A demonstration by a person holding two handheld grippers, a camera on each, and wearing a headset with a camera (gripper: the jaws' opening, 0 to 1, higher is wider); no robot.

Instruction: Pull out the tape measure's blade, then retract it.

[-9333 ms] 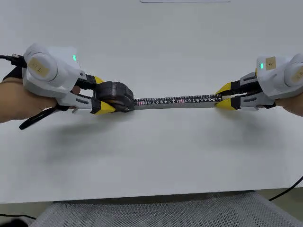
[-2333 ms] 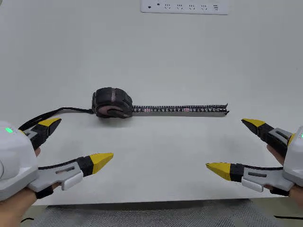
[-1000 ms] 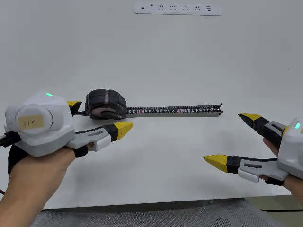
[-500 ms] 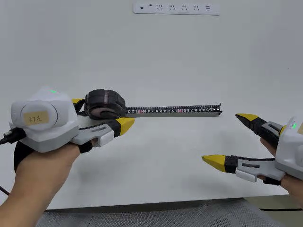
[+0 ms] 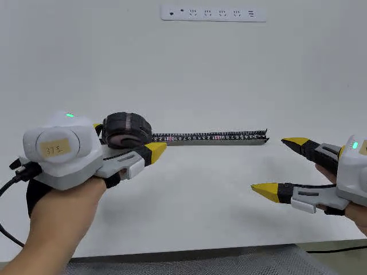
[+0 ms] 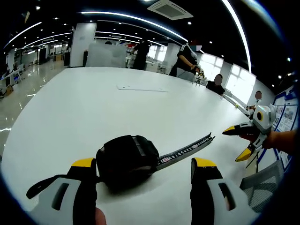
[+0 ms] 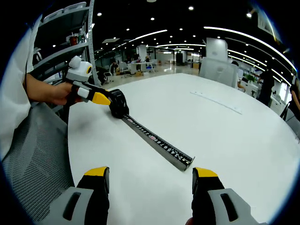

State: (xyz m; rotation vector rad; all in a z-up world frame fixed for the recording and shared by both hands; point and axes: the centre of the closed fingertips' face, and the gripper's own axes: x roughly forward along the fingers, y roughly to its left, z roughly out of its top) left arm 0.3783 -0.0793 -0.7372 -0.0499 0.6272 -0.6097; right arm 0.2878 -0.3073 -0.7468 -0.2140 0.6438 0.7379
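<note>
A black tape measure (image 5: pixel 127 129) lies on the white table (image 5: pixel 195 195), its blade (image 5: pixel 212 137) drawn out to the right and lying flat. My left gripper (image 5: pixel 127 139) is open, one jaw on each side of the case without closing on it. In the left gripper view the case (image 6: pixel 126 160) sits just ahead, between the yellow fingertips (image 6: pixel 84 163) of the left gripper (image 6: pixel 144 164). My right gripper (image 5: pixel 280 166) hangs open, near and to the right of the blade's hook end (image 5: pixel 265 135). In the right gripper view the hook end (image 7: pixel 185 161) lies just ahead of my right gripper (image 7: pixel 151 172).
A white power strip (image 5: pixel 213 12) lies at the far side of the table. A grey mesh chair (image 5: pixel 189 260) sits below the table's near edge. A black cable (image 5: pixel 11 172) trails from my left gripper. People stand far off (image 6: pixel 187 56).
My left gripper has come up from the near left and edged right until its jaws straddle the tape case. The right gripper has barely shifted. The tape and blade lie unmoved.
</note>
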